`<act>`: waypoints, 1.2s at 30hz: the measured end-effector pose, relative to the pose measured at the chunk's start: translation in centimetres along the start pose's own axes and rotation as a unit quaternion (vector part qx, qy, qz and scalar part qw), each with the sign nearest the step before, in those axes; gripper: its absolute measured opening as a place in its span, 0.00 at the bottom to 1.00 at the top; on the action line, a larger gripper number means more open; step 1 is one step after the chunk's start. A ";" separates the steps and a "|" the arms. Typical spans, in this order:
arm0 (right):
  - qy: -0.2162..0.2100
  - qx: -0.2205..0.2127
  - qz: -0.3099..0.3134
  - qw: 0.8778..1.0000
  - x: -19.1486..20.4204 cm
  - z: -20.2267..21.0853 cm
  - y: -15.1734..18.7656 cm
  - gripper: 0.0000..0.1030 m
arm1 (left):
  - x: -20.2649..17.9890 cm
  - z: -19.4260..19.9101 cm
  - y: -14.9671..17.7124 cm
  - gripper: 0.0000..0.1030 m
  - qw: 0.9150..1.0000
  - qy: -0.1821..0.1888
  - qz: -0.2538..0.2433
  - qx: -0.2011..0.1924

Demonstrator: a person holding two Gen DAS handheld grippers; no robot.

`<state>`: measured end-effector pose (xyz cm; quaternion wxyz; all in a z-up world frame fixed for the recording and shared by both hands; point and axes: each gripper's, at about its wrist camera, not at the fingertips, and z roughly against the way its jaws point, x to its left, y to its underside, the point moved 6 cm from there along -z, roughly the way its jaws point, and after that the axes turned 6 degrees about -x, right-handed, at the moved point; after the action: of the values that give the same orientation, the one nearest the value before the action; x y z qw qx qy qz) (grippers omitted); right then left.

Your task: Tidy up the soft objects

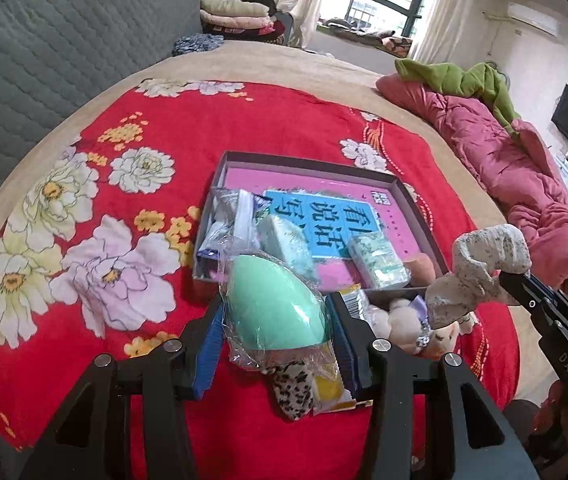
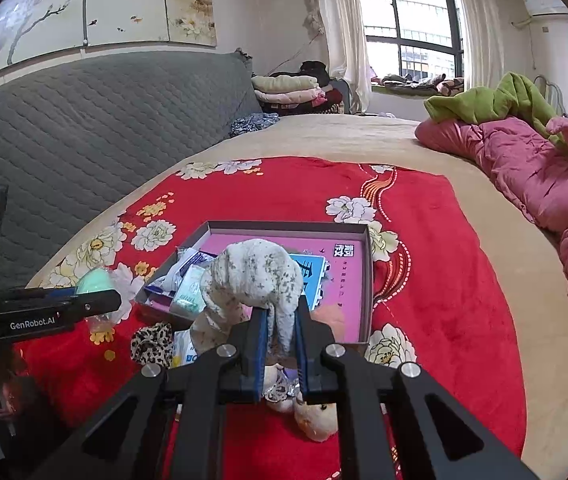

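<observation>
Roughly midway, judging by the layout: already in the grey box (image 1: 400, 190) on the red floral blanket (image 1: 284, 128), atop a pink book (image 1: 324, 216), lie two tissue packs (image 1: 378, 256), some plastic-wrapped packets (image 1: 228, 216) and a peach-coloured soft thing (image 1: 422, 268). Both loads in the air near the box's front edge: left gripper (image 1: 274, 320), jaws fairly wide, clamped on a bagged mint-green sponge egg (image 1: 272, 308); right gripper (image 2: 280, 344), jaws nearly closed, pinching a speckled white cloth (image 2: 252, 276). Left outside on the blanket: a leopard-print scrunchie (image 2: 152, 344), a yellow packet (image 1: 330, 390) and small plush toys (image 2: 316, 420).
</observation>
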<state>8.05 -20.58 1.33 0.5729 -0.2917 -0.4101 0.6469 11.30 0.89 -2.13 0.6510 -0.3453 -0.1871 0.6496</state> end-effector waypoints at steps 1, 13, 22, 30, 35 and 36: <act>-0.001 0.000 0.000 1.000 0.0 0.0 -0.1 0.12 | -0.2 0.0 -0.2 0.49 1.000 0.002 -0.002 -0.001; 0.017 -0.017 -0.007 1.000 -1.2 -0.3 -2.2 0.12 | -0.9 -1.1 -2.3 0.49 1.000 0.009 -0.009 -0.002; 0.029 -0.044 -0.005 0.999 -1.8 -0.2 -5.0 0.12 | -2.6 -1.2 -5.6 0.49 0.999 0.021 -0.017 -0.022; 0.030 -0.054 -0.013 0.998 -2.4 -0.2 -6.3 0.12 | -4.6 -2.1 -7.0 0.49 0.999 0.034 -0.024 -0.024; 0.032 -0.058 -0.017 0.998 -2.6 -0.6 -6.8 0.12 | -5.2 -2.5 -7.5 0.49 0.999 0.036 -0.026 -0.025; 0.032 -0.057 -0.019 0.998 -2.7 -0.8 -6.9 0.12 | -5.3 -2.7 -7.5 0.49 0.999 0.036 -0.028 -0.023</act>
<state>12.65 -22.99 6.72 0.5804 -0.3367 -0.4327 0.6021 18.10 -4.20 2.32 0.6671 -0.3784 -0.1878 0.6137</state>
